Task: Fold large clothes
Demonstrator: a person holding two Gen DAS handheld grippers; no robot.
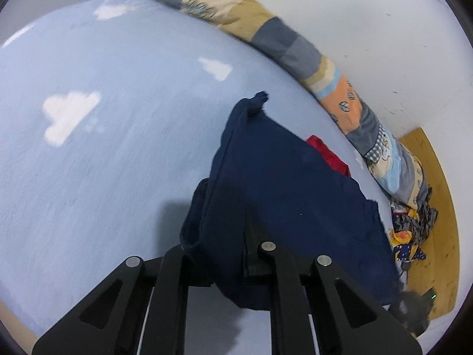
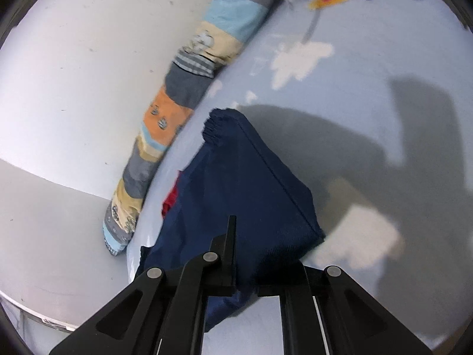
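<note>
Navy garment (image 1: 283, 195), large: pinched at one edge by left tongs (image 1: 227, 254), at another by right tongs (image 2: 245, 266), both clamped narrow on cloth. Lifted partly clear of cloud-print bed sheet (image 1: 118, 148), likely to spread it for folding. Red cloth (image 1: 325, 153) underneath; patchwork quilt (image 1: 295, 47) rolled along wall.

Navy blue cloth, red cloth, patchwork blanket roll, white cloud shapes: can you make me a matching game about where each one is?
Things:
1. navy blue cloth
2. red cloth
3. patchwork blanket roll
4. white cloud shapes

Places:
A. printed on the light blue sheet
B. along the white wall
C. pinched in both tools
D. peeking from under the navy cloth

Pairs: 1-C, 2-D, 3-B, 4-A
</note>
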